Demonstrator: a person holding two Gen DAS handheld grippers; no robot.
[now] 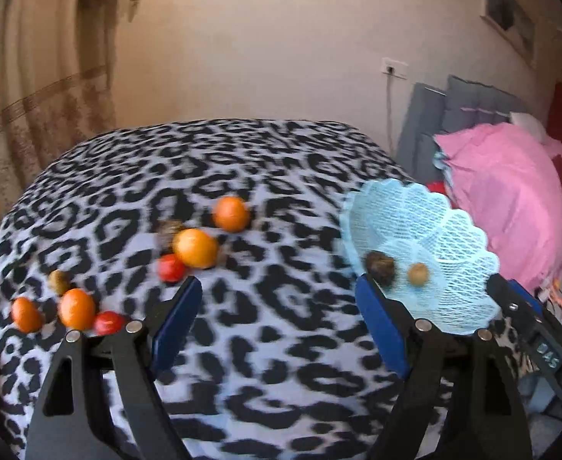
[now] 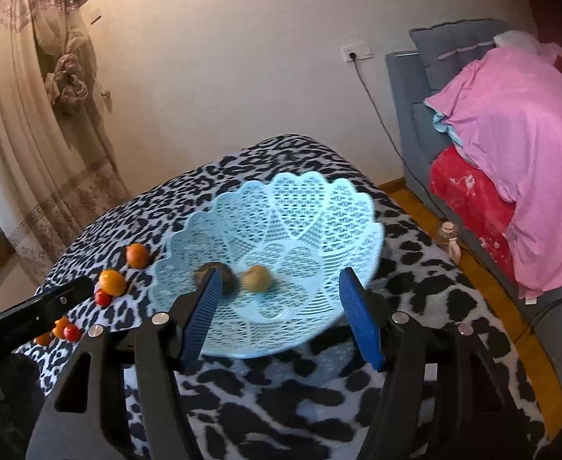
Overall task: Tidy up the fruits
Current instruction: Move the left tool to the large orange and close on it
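A basket [image 2: 304, 207] is set on the right part of the table [image 1: 242, 345]. Two fruits [image 2: 256, 278] lie inside it, side by side. Further fruits are scattered on the table to the basket's left: one cluster [image 1: 196, 247] mid-table, another [image 1: 75, 308] nearer the left edge. A bed [image 2: 511, 176] stands to the right of the table.

Four oranges [image 1: 196, 248], two red fruits [image 1: 171, 267], perhaps four brownish ones [image 1: 380, 268], one basket [image 1: 461, 226].
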